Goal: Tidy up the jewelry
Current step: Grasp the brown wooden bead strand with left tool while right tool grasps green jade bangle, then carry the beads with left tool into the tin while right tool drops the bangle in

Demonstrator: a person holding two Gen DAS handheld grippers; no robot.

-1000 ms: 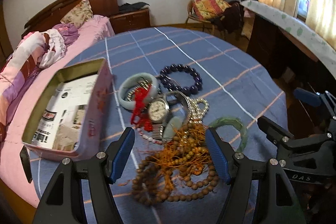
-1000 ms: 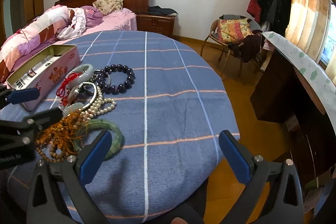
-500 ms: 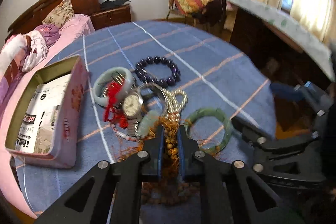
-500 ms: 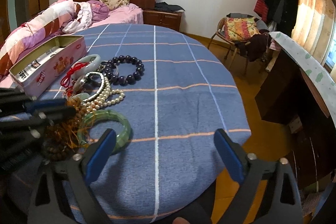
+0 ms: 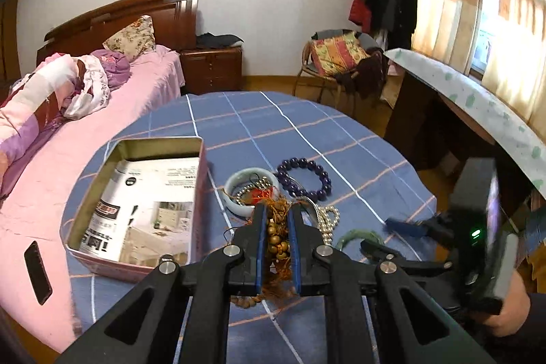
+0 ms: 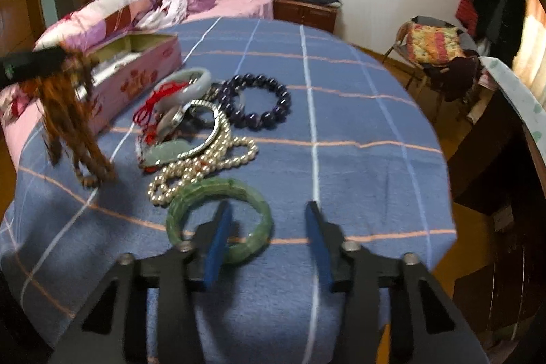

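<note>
My left gripper (image 5: 276, 217) is shut on a brown wooden bead necklace with orange tassels (image 5: 277, 237) and holds it lifted, its low end on the cloth (image 6: 73, 125). My right gripper (image 6: 268, 220) is open, its left finger inside a green jade bangle (image 6: 218, 193) lying on the blue cloth. A pile of jewelry lies beyond: a pearl strand (image 6: 204, 162), a purple bead bracelet (image 6: 259, 99), a pale jade bangle (image 6: 186, 84), a watch (image 6: 174, 121) and a red cord. An open pink tin box (image 5: 136, 207) stands left of the pile.
The round table has a blue checked cloth (image 5: 290, 132). A pink bed (image 5: 68, 111) lies close on the left with a black phone (image 5: 37, 272) on it. A chair (image 5: 338, 57) and a desk (image 5: 477, 111) stand at the right.
My left gripper closed on the wooden bead necklace and lifted it off the pile. My right gripper narrowed and moved forward over the green bangle.
</note>
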